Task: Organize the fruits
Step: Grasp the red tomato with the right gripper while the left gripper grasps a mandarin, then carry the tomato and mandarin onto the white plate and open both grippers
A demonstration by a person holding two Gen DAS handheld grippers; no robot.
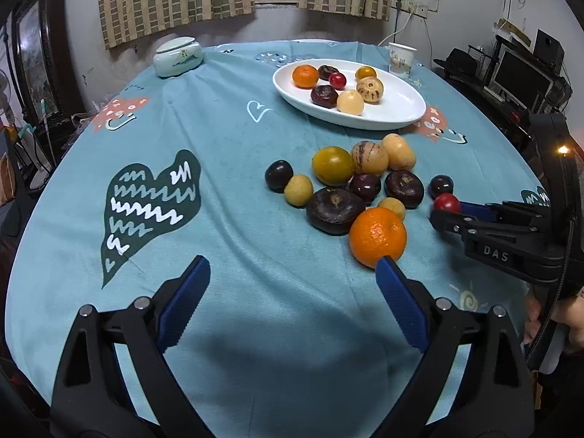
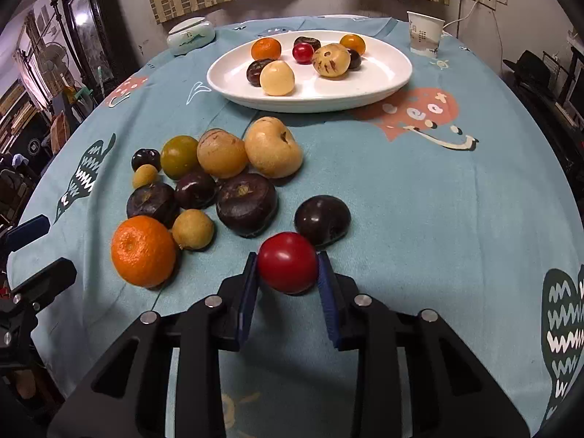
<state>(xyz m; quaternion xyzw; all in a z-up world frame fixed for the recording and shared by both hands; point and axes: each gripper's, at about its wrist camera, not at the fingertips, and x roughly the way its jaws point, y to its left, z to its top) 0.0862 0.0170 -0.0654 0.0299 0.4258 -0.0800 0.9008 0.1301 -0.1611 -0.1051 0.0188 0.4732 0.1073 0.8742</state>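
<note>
The right gripper is pinching the red fruit between both pads, angling downward, the dark plum touching at 1 o'clock. The left gripper is hovering spread, the orange at its right fingertip.

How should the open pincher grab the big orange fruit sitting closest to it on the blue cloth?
Grip the round orange fruit across its widest middle, coming down from above and the near side. The other fruits crowd its far side, while its near side is bare teal tablecloth. The left gripper is already open, probably wide enough, one blue pad near the fruit.
</note>
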